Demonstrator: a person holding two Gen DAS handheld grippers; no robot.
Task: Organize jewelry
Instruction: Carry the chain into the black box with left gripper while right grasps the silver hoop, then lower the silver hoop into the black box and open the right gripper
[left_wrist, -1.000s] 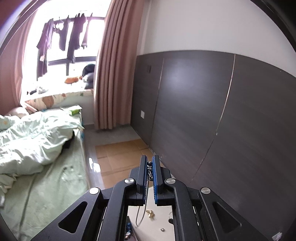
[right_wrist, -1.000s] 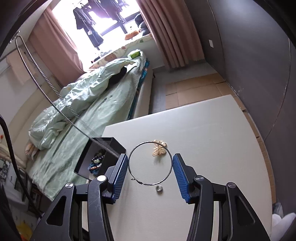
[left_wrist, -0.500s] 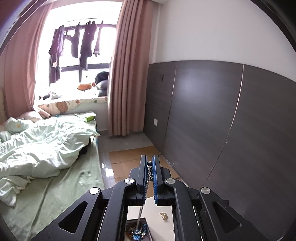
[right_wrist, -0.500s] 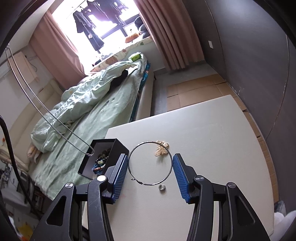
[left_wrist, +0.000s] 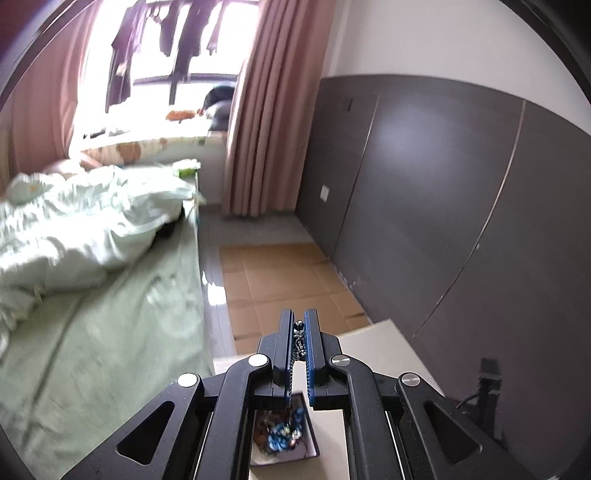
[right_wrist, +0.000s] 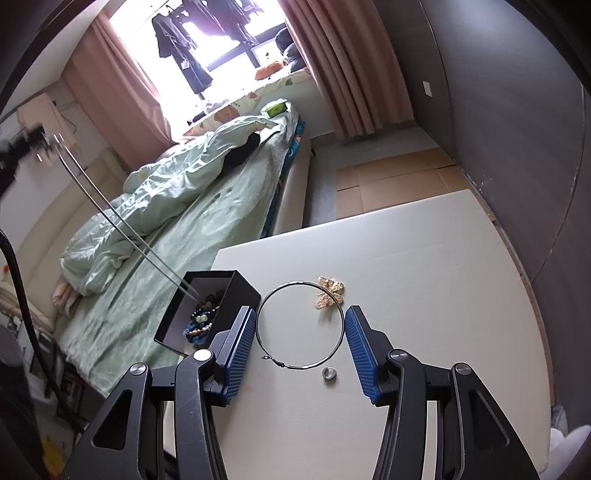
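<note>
Necklace chain (right_wrist: 122, 218), thin silvery links, hung from the clenched left claw (left_wrist: 299, 328) into a black square box (right_wrist: 207, 310) of beads at the worktop's (right_wrist: 424, 258) left edge. Right claw (right_wrist: 300, 338) stood released, ribbed blue pads flanking a wire hoop (right_wrist: 299, 325).

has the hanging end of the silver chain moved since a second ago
Yes. In the right wrist view the silver chain hung with its end outside the black box, near its front corner; now that end dips inside the box, among the beads.
</note>
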